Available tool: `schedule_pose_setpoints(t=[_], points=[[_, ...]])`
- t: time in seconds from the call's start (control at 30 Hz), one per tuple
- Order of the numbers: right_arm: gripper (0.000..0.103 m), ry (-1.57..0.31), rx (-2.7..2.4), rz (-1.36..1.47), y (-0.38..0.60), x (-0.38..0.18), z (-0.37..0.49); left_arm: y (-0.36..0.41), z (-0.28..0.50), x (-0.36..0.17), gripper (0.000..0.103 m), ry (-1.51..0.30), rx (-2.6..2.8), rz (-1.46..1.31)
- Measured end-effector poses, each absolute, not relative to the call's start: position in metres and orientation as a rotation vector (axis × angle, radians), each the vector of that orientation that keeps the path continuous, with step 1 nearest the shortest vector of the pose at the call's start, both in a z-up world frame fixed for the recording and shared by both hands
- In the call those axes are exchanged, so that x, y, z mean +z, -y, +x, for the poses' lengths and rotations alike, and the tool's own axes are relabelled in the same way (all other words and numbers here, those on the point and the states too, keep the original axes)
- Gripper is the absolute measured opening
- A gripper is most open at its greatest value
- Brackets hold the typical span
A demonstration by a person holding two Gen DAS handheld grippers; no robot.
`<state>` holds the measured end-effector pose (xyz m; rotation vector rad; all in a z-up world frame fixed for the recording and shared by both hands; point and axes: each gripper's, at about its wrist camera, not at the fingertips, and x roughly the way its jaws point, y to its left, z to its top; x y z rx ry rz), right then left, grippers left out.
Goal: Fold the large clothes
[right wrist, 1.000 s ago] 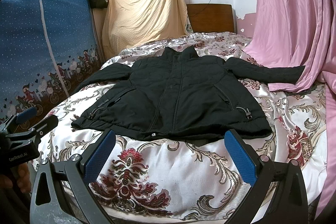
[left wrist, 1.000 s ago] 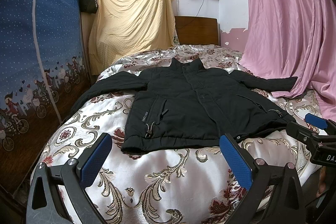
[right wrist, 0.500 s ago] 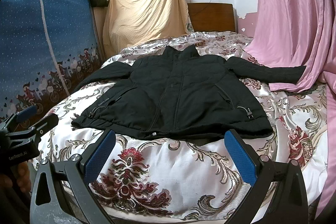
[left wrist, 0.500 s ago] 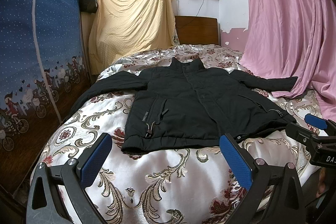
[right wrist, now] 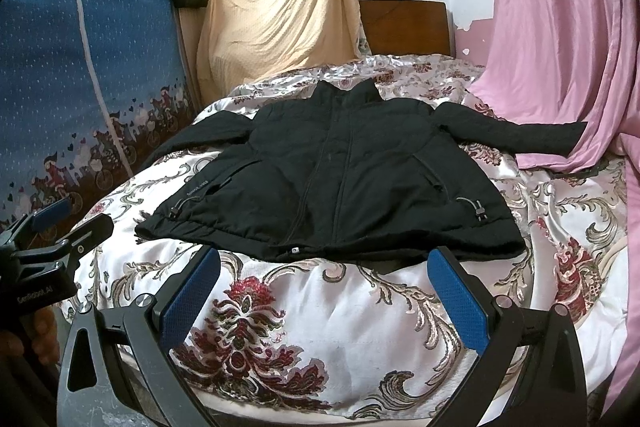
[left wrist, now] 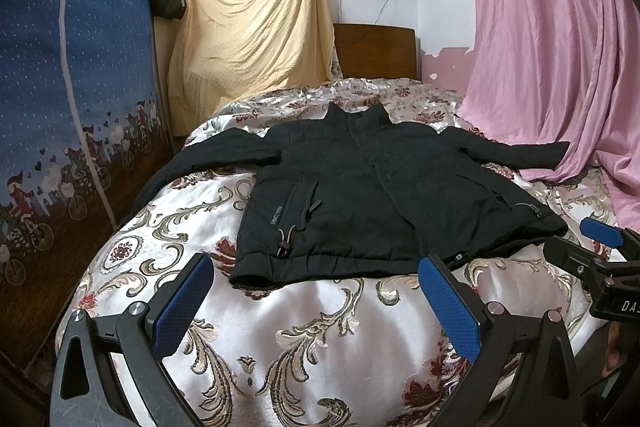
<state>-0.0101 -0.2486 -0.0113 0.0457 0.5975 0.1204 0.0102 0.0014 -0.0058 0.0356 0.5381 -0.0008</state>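
Lying flat mid-bed, hem toward the foot edge, black jacket [left wrist: 372,195] looks padded, bulky, soft, likely slick on the satin bedspread [left wrist: 304,331]. Left gripper [left wrist: 316,303] and right gripper [right wrist: 324,291] fingers spread, empty. Best hold: sleeve cuffs or hem corners.

left gripper [left wrist: 316,303]: jaws spread wide, empty | right gripper [right wrist: 324,291]: jaws spread wide, empty

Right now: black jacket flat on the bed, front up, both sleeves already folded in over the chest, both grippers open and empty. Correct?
Not quite: the sleeves aren't folded in. In the right wrist view the black jacket has both sleeves spread outward, one toward the pink curtain, one off the bed's other edge. The rest holds: left gripper and right gripper are open and empty.
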Motion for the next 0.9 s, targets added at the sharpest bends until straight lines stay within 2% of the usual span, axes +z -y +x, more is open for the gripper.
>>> schedule_pose_setpoints(t=[0.4, 0.67, 0.9], points=[[0.102, -0.675, 0.112, 0.06, 0.256, -0.025, 0.009, 0.009, 0.037, -0.017, 0.103, -0.64, 0.005, 0.117], [0.102, -0.76, -0.022, 0.007, 0.276, -0.02, 0.053, 0.021, 0.094, -0.019, 0.103, -0.747, -0.066, 0.101], [0.102, -0.76, -0.12, -0.021, 0.307, -0.008, 0.092, 0.044, 0.152, -0.018, 0.103, -0.78, -0.098, 0.087]])
